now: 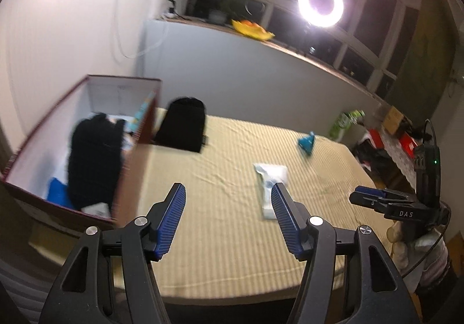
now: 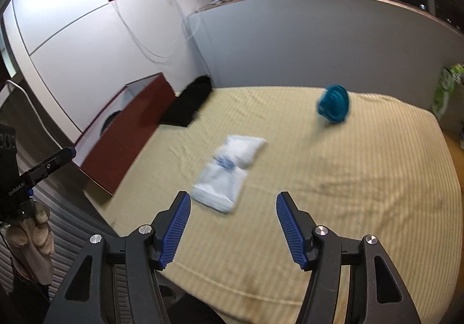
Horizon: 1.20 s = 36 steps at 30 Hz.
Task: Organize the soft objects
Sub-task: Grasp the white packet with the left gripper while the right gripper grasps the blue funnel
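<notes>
A white soft pack with blue print (image 1: 271, 183) (image 2: 229, 171) lies on the yellow striped bedsheet (image 1: 232, 237) (image 2: 348, 193). Farther back rests a blue soft item (image 1: 306, 144) (image 2: 333, 103). A black folded cloth (image 1: 182, 125) (image 2: 188, 105) lies beside a red-brown box (image 1: 127, 179) (image 2: 127, 144) that holds a black fuzzy item (image 1: 92, 161) and blue things. My left gripper (image 1: 229, 193) hovers open over the sheet, empty. My right gripper (image 2: 233, 200) is open too, just short of the white pack; it also shows at the right edge (image 1: 374, 198).
A grey partition wall (image 1: 246, 69) bounds the bed at the back, with a yellow item (image 1: 252, 28) on its ledge and a ring light (image 1: 320, 2) above. Boxes and clutter (image 1: 385, 127) sit beyond the bed's right side. A gloved hand (image 2: 32, 231) holds the left gripper.
</notes>
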Each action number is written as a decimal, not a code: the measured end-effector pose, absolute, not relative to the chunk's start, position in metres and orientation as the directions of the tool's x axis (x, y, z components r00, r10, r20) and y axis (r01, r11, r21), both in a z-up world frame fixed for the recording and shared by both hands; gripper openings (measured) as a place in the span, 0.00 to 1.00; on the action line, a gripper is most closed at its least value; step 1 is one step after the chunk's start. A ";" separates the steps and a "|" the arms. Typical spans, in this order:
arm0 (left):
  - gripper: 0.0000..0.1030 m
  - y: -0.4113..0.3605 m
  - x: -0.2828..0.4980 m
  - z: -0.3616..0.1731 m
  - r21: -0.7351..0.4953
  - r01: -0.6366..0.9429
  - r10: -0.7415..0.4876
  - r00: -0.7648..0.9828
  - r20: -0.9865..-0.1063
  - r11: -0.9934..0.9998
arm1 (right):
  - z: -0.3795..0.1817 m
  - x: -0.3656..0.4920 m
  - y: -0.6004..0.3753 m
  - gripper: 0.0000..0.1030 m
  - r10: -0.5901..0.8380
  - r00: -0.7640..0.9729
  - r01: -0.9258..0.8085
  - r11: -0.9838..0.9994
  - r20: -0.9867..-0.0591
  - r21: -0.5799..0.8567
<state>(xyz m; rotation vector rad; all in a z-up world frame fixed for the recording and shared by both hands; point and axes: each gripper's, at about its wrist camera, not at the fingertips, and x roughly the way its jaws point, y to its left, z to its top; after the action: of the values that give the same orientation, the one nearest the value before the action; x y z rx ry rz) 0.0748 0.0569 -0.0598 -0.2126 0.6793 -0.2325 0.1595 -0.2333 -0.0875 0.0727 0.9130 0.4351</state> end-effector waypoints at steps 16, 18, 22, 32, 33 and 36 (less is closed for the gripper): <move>0.67 -0.020 0.106 -0.096 -0.290 0.228 -0.368 0.650 -0.665 0.929 | -0.096 0.174 -0.289 0.56 0.350 0.569 -0.264 0.935 -0.744 0.239; 0.67 -0.024 0.112 -0.100 -0.288 0.230 -0.367 0.640 -0.675 0.930 | -0.097 0.182 -0.294 0.56 0.350 0.569 -0.262 0.935 -0.744 0.239; 0.69 -0.035 0.125 -0.109 -0.281 0.231 -0.363 0.617 -0.698 0.932 | -0.100 0.197 -0.300 0.56 0.344 0.566 -0.261 0.937 -0.749 0.233; 0.75 -0.064 0.160 -0.128 -0.246 0.232 -0.337 0.579 -0.742 0.941 | -0.101 0.236 -0.304 0.56 0.331 0.570 -0.280 0.939 -0.752 0.201; 0.75 -0.066 0.164 -0.130 -0.243 0.231 -0.334 0.576 -0.746 0.942 | -0.101 0.239 -0.303 0.56 0.328 0.570 -0.283 0.939 -0.753 0.195; 0.75 -0.075 0.175 -0.136 -0.218 0.233 -0.315 0.573 -0.757 0.948 | -0.103 0.252 -0.300 0.56 0.321 0.567 -0.296 0.939 -0.759 0.176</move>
<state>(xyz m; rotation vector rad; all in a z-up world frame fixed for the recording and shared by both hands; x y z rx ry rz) 0.1752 -0.0753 -0.1363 -0.0979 0.9055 -0.3219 0.2520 -0.2999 -0.1027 0.0303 0.8978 0.3625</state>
